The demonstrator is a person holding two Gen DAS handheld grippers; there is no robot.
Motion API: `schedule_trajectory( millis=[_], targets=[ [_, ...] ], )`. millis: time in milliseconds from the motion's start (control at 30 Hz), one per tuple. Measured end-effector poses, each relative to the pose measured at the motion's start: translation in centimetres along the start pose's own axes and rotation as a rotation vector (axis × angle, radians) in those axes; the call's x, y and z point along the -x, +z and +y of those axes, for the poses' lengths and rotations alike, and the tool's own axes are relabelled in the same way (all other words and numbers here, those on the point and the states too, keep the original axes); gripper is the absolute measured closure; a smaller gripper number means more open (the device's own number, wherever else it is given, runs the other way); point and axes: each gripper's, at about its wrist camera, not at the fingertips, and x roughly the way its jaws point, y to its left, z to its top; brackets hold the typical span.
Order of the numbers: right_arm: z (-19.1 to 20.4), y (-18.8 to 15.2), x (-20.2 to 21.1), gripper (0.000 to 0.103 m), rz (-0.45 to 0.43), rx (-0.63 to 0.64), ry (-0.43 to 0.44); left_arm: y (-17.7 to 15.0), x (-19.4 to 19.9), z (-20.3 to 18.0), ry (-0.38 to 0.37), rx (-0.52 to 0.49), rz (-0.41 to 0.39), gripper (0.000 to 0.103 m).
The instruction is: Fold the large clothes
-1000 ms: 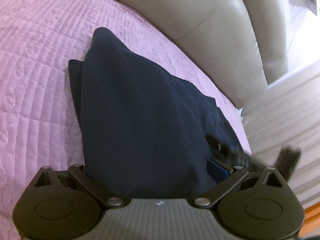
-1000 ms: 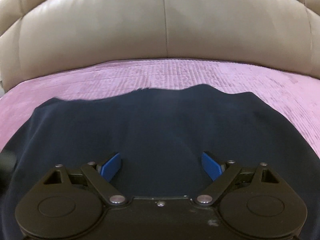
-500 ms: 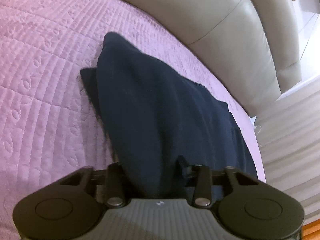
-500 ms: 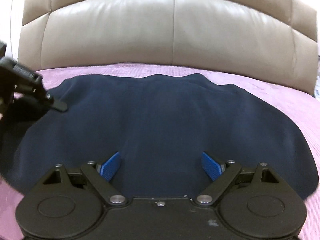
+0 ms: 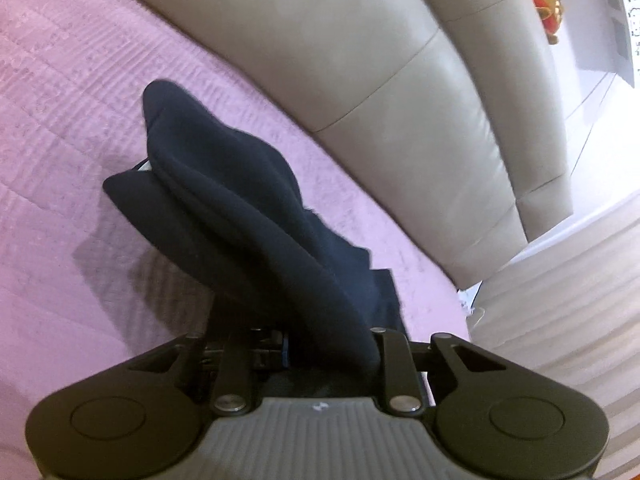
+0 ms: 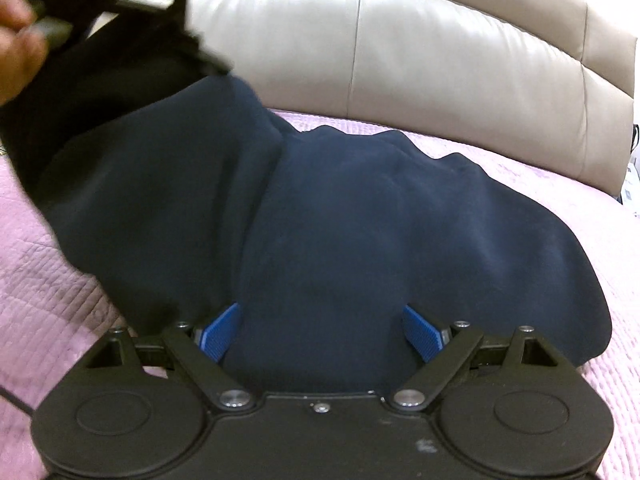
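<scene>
The left gripper (image 5: 320, 344), jaws just closed, pinches the navy garment (image 6: 360, 220) and lifts its edge; the right gripper (image 6: 322, 334) stands spread over it.

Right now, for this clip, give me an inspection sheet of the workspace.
Surface: pink quilted bedspread, bare around the cloth.
Job's things: navy garment, one end raised, the rest lying on the bedspread.
Clutter: nothing seen.
Grippers: left gripper has just been closing, garment bunched between its fingers; right gripper open, blue pads apart over the garment.
Cables: thin dark cord at the lower left of the right view.
Surroundings: beige padded headboard; red and yellow toy beyond.
</scene>
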Motion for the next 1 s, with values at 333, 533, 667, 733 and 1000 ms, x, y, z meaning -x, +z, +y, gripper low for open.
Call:
schedule_trajectory(
  millis=[333,533,667,733,1000],
  targets=[
    [-5.8,-1.5,3.6,0.001,-0.035,-0.019,0.187,-4.5,-5.4,-7.6,-0.068,0.015,-0.066,0.077],
    [-17.4,1.0,7.2,0.000,-0.138,-0.325,0.139,-7.2,-9.9,-9.1,-0.059,-0.012,-0.047,0.078],
    [-23.8,6.7,1.1,0.000,-0.094,-0.458,0.292,-8.8,-11.5,-9.9,-0.057,-0.014,-0.047,0.078],
    [-24.8,9.2,-2.3,0.000,-0.085,-0.464,0.386,-9.2,-12.2,-9.6,-0.076,0.023,-0.032,0.078],
    [-21.1,16.2,-15.0,0.000,0.220,-0.548,0.746,-11.2,-12.7,-11.1,-0.040,-0.056,0.010,0.079]
  ],
)
